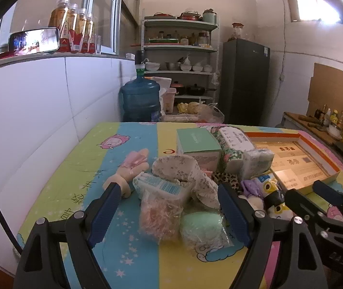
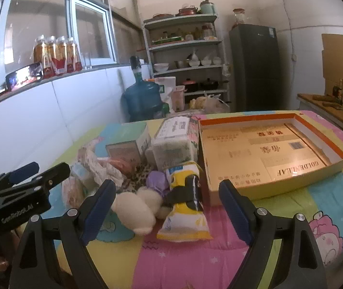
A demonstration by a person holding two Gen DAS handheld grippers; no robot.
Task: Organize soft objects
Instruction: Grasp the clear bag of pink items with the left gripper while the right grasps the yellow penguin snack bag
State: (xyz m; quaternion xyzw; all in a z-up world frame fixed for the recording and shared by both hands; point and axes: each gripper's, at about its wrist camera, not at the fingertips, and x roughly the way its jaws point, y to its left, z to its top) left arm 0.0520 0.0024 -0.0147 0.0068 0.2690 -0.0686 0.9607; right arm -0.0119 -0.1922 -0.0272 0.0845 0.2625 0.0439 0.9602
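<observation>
Both pairs of tongs stood wide open and empty over the table [image 2: 328, 207], whose cartoon-print cloth carried a crowded heap of soft things beside a shallow cardboard tray [image 2: 337, 166] that held nothing. The left tongs [image 1: 169, 200] framed a clear bag of pink shreds [image 1: 158, 214] and a bagged green sponge [image 1: 202, 227], with a blue-labelled packet [image 1: 161, 187] and crumpled speckled wrapping [image 1: 183, 168] just behind them. The right tongs [image 2: 168, 201] framed a white plush toy [image 2: 133, 208], a purple pouch [image 2: 158, 180] and a yellow penguin-print pack [image 2: 186, 202], which lay near the tray's closest corner. The risk, as I judged it, lay in the crowding: items overlapped and touched, so a closing grip might have pinched two bags together or caught only loose film, letting the contents slide out on the lift. The slick wrappers would likely have slipped under a light squeeze. With both tongs working close side by side, they might also have knocked into each other or nudged neighbours off the heap.
</observation>
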